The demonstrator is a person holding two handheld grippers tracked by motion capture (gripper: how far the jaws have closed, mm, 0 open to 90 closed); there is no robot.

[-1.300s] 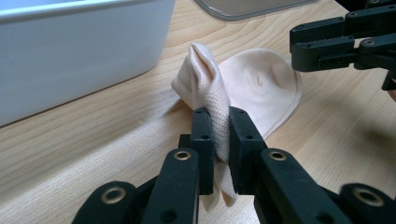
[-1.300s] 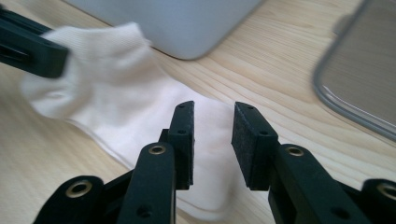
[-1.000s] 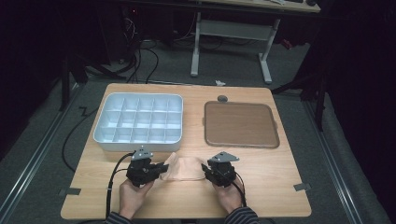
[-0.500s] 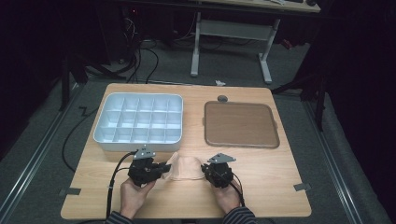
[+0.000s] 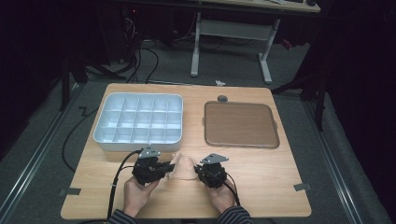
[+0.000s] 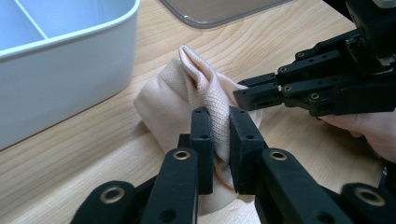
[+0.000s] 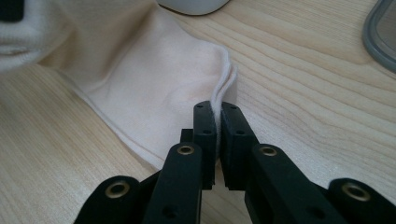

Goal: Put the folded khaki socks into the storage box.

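A pale peach knitted cloth (image 5: 183, 167) lies bunched on the wooden table (image 5: 261, 186) near its front edge, between my two grippers. My left gripper (image 5: 169, 168) is shut on a raised fold of the cloth (image 6: 173, 93), the knit pinched between its pads (image 6: 201, 135). My right gripper (image 5: 197, 169) holds the opposite side. Its jaws have just been closing and now pinch the doubled hem of the cloth (image 7: 154, 84) between the pads (image 7: 205, 123). In the left gripper view the right gripper (image 6: 247, 93) comes in from the right and touches the cloth.
A white compartment box (image 5: 107, 135) stands behind the left gripper, close to the cloth. Behind the right gripper at the back lies a brown tray (image 5: 240, 123), with a small grey round piece (image 5: 222, 98) beyond it. Tape marks (image 5: 301, 187) sit near the front corners.
The right gripper has edged a little left onto the cloth's edge. The left gripper and the cloth have stayed in place.
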